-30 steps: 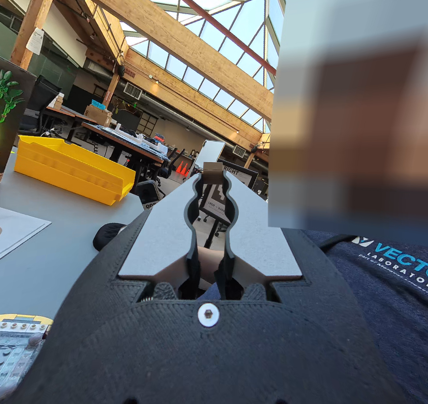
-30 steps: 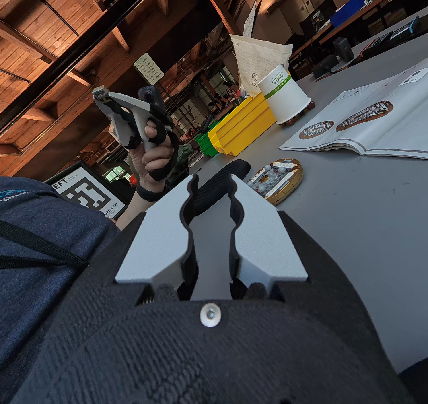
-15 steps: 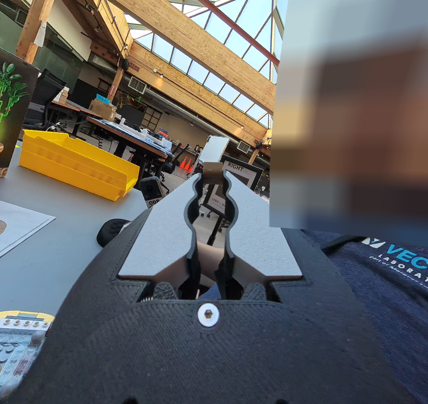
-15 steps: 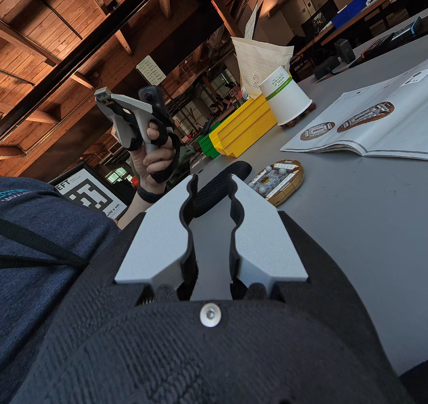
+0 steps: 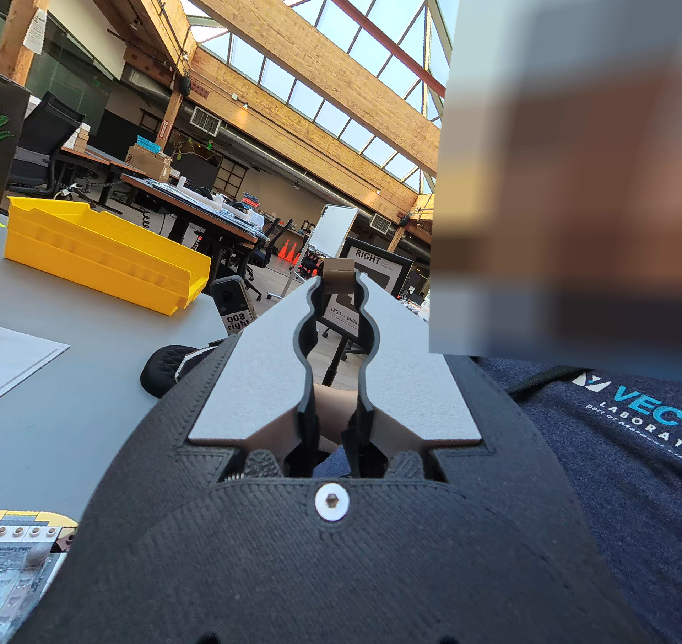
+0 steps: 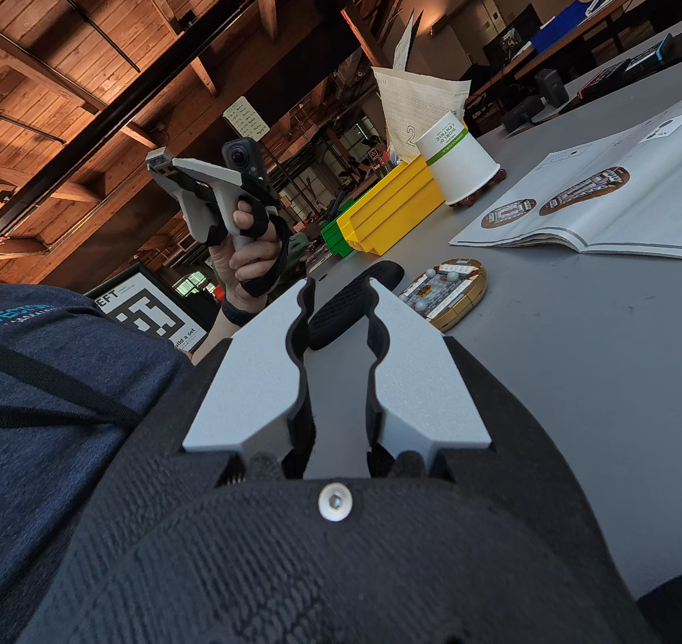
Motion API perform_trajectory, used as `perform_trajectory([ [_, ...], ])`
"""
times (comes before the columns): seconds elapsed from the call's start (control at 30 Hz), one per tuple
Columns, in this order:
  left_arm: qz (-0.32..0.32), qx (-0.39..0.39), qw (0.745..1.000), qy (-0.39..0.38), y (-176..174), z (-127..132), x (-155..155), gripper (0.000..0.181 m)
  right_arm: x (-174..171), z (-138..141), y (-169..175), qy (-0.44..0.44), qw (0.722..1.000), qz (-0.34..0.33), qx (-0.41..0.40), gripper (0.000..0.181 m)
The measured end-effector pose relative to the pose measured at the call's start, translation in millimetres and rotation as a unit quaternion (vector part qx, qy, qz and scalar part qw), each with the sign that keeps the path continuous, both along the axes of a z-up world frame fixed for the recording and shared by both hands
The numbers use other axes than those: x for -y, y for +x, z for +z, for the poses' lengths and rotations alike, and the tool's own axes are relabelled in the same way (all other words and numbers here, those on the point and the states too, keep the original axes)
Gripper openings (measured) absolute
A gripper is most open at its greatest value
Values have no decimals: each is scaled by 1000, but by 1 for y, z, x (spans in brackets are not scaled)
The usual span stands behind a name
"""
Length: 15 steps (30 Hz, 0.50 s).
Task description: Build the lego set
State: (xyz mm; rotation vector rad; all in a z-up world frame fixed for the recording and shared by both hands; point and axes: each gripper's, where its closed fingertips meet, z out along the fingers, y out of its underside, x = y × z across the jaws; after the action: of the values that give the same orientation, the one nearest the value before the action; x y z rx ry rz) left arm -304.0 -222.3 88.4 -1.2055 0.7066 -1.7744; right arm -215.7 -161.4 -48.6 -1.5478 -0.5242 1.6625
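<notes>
Left gripper (image 5: pixel 338 278) is pinching 1 tan brick (image 5: pixel 337 272), right gripper (image 6: pixel 341 286) hanging open; I'd be lowering slowly, squaring studs over the round build (image 6: pixel 444 295).

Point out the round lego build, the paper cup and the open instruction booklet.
round lego build (image 6: pixel 444 299): right wrist view, its studded top.
paper cup (image 6: pixel 459 163): right wrist view, its white side wall.
instruction booklet (image 6: pixel 605 212): right wrist view, its open page.

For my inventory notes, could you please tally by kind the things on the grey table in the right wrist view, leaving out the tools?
Storage bins: 2, yellow bin and green bin
Paper cups: 1, upside-down cup
Instruction booklets: 1, open booklet
Lego builds: 1, round build
Paper bags: 1, white bag, standing in the yellow bin
Total: 6
</notes>
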Motion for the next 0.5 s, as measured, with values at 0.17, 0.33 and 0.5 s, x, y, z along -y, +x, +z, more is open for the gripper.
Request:
perform_trajectory([
  [0.17,2,-10,1000,8,2,-1,3,13,0,0,0,2,1000,-1,-1,25],
  [0.33,4,-11,1000,12,2,-1,4,13,2,-1,-1,4,1000,3,4,26],
  [0.5,8,0,1000,6,-2,1,3,14,2,-1,-2,6,1000,3,6,26],
])
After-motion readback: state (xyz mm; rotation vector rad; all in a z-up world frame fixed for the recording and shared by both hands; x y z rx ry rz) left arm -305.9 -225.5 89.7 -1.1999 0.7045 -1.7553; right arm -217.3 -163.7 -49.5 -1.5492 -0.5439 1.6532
